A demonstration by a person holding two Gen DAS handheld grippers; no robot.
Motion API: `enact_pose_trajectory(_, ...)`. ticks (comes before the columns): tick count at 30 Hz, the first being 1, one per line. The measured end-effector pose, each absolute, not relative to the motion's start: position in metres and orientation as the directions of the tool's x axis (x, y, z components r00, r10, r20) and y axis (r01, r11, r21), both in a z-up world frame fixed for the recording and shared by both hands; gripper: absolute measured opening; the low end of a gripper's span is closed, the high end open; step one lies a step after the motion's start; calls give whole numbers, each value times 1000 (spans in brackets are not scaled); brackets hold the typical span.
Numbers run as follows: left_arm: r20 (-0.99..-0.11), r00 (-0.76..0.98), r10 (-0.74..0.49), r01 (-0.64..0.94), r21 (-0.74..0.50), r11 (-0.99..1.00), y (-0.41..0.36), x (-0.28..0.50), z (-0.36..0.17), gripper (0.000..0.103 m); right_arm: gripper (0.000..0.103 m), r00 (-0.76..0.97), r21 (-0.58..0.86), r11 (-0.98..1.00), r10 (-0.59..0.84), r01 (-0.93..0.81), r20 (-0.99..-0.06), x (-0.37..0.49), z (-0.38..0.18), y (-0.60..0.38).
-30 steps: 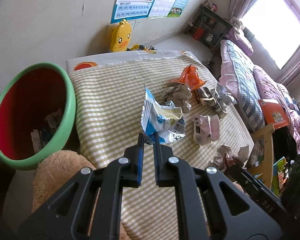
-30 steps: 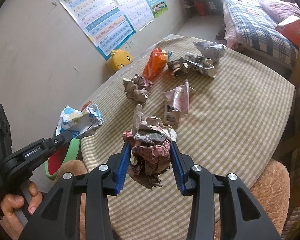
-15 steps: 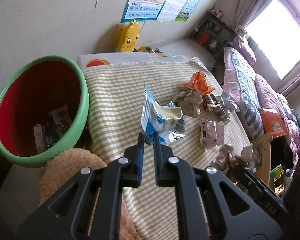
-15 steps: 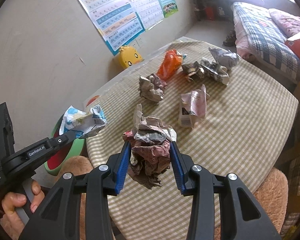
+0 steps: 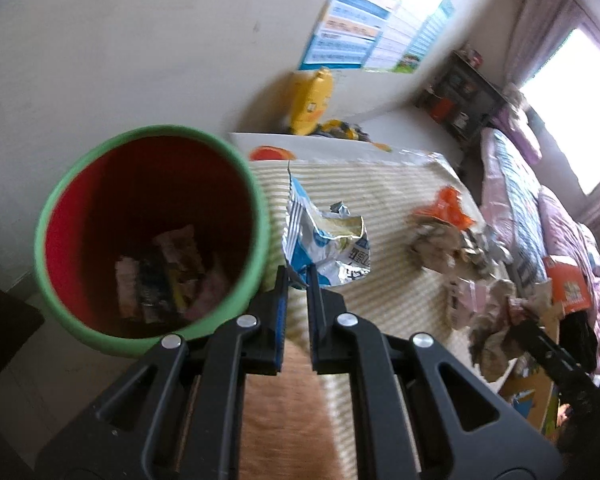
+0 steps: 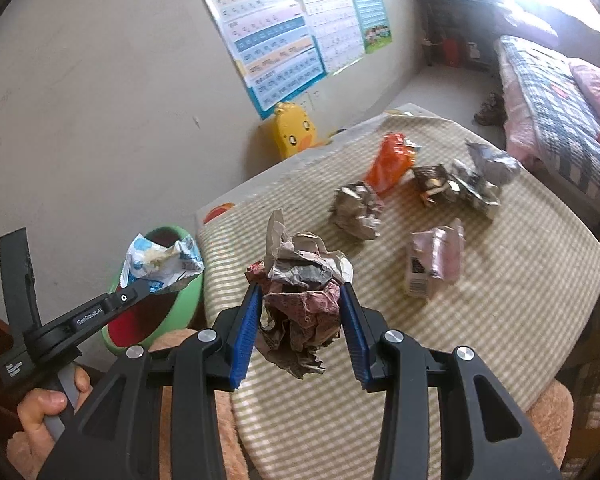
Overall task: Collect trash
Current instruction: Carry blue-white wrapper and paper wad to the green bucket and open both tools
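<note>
In the right wrist view, the right gripper [image 6: 300,324] is clamped on a paper ball [image 6: 302,304]. The ball is crumpled, brown and reddish, and it sits between the two blue pads [image 6: 244,336], above the table [image 6: 520,320]. The table has a cloth with green and white checks.

At the lower left of this view a hand [image 6: 40,420] holds the handle of the left gripper [image 6: 150,286]. Its jaws are together on a corner of a blue and white bag [image 6: 160,262]. The bag hangs at the rim of the bin [image 6: 188,300], which is green outside and red inside and stands beside the table edge.

In the left wrist view the left gripper [image 5: 298,280] pinches the bottom corner of the bag [image 5: 324,240], and the bin [image 5: 56,200] is just to the left of it. Some wrappers [image 5: 164,276] lie at the bottom of the bin.

Farther on the table lie a pink carton [image 6: 434,260], a grey paper ball [image 6: 356,210], an orange wrapper [image 6: 392,162] and a group of dark and silver wrappers [image 6: 460,188]. They are near each other but well apart from the held ball.

Behind the table, a yellow duck [image 6: 294,136] stands by the wall under the posters [image 6: 284,32]. A bed [image 6: 552,92] is at the far right.
</note>
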State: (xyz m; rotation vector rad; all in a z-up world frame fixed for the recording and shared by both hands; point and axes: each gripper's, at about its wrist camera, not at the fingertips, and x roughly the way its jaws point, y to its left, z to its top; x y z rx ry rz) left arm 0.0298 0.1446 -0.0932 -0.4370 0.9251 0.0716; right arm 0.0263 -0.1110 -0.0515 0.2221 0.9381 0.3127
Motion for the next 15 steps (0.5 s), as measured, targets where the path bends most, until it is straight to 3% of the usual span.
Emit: enact_pose_trajectory(15,-808,588,-41,-403,-337,851,222,13,-112,8,38,476,336,895,441,-292,-761,42,-56,-40)
